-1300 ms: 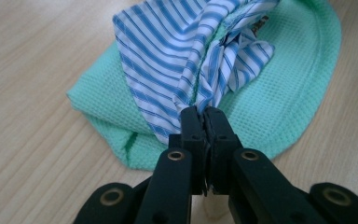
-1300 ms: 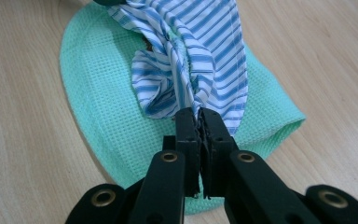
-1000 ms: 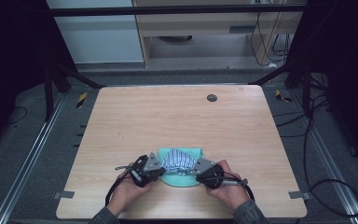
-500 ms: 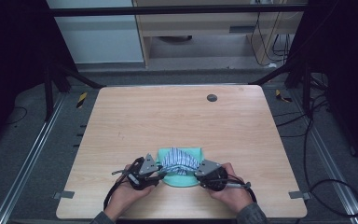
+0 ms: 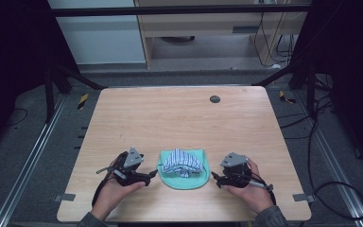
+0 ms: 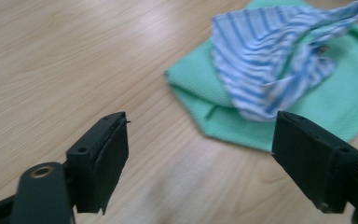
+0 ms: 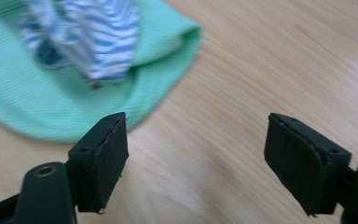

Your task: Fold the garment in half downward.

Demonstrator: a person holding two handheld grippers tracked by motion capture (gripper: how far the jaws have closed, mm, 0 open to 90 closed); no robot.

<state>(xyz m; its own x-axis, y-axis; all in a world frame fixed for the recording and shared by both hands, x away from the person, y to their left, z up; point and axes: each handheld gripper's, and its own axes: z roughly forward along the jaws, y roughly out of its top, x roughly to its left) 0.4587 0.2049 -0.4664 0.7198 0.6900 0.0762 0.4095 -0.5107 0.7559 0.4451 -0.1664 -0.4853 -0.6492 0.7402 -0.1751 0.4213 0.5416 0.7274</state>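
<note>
A folded green cloth (image 5: 184,178) lies near the table's front edge, with a crumpled blue-and-white striped cloth (image 5: 182,161) heaped on it. My left gripper (image 5: 152,176) rests just left of the pile, jaws wide open and empty. In the left gripper view the green cloth (image 6: 354,98) and the striped cloth (image 6: 270,60) lie ahead to the upper right of the gripper (image 6: 209,163). My right gripper (image 5: 214,178) sits to the right of the pile, also open and empty. In the right gripper view the green cloth (image 7: 37,102) and the striped cloth (image 7: 107,32) lie to the upper left of the gripper (image 7: 196,161).
The wooden table (image 5: 179,118) stretches bare beyond the cloths. A small dark round disc (image 5: 214,99) sits near the far edge. Black frame posts and cables stand around the table on the grey floor.
Both grippers have drawn apart from the cloth pile, left one to the left and right one to the right. They let go of the cloths, which now lie free.
</note>
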